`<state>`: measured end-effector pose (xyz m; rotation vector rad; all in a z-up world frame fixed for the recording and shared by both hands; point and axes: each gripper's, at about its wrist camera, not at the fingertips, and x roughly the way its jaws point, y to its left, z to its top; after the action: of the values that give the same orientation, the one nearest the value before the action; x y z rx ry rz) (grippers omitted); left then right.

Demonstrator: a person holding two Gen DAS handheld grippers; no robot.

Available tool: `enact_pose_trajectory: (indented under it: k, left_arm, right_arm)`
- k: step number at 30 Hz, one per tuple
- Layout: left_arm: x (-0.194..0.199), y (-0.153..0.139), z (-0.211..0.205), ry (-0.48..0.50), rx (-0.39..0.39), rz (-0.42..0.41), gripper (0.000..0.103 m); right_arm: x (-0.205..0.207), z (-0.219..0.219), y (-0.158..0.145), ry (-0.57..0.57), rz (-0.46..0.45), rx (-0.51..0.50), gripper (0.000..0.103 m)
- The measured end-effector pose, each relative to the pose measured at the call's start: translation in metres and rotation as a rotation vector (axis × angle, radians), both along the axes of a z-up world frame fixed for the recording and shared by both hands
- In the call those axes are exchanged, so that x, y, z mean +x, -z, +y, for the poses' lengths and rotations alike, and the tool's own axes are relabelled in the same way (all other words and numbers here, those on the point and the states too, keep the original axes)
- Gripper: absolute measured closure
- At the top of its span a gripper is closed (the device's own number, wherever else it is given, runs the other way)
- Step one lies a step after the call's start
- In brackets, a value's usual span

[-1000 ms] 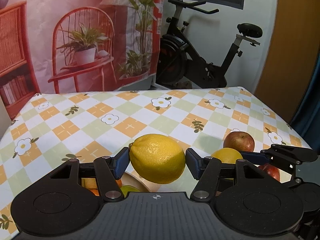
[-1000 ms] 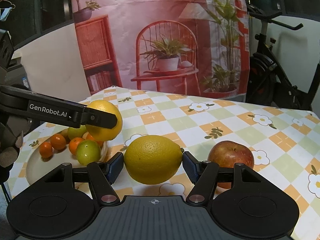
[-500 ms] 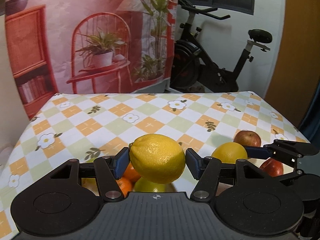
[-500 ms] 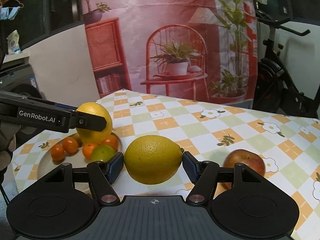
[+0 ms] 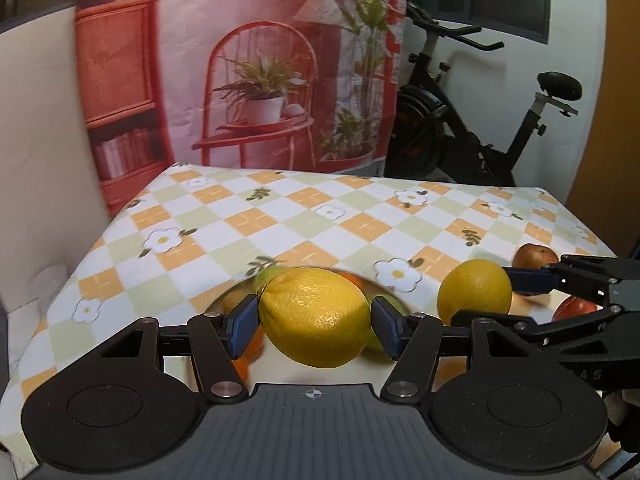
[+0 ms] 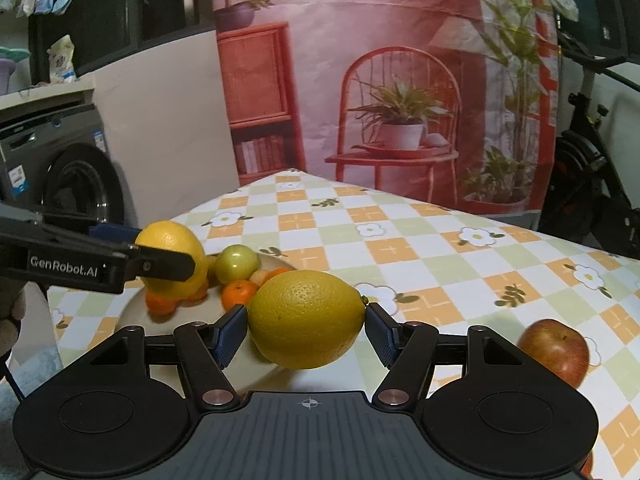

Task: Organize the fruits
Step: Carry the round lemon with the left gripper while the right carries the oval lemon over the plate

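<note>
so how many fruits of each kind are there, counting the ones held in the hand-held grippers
lemons: 2
red apples: 2
small oranges: at least 3
green fruit: at least 1
total: at least 8

The held lemon (image 5: 316, 318) hides most of the plate (image 5: 224, 300) and its fruit.

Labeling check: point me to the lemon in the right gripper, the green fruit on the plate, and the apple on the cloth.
right gripper's lemon (image 6: 306, 318), right wrist view, middle of its rind.
green fruit (image 6: 236, 264), right wrist view, its top face.
apple (image 6: 554, 350), right wrist view, centre of its red skin.
</note>
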<state>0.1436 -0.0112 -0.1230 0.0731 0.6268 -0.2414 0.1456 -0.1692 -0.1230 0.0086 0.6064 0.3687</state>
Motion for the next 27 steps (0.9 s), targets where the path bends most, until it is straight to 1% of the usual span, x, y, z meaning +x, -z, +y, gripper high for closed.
enact_pose_trajectory:
  k: [9, 20, 27]
  left_arm:
    - [-0.014, 0.007, 0.016, -0.042, -0.012, 0.007, 0.039]
    - [-0.018, 0.018, 0.028, -0.081, -0.034, 0.039, 0.039]
    - [-0.019, 0.025, 0.031, -0.089, -0.038, 0.056, 0.039]
  right_arm:
    - [0.002, 0.019, 0.004, -0.038, 0.02, -0.015, 0.043]
    - [0.001, 0.034, 0.01, -0.076, 0.039, -0.031, 0.043]
    - [0.004, 0.037, 0.013, -0.084, 0.051, -0.034, 0.043]
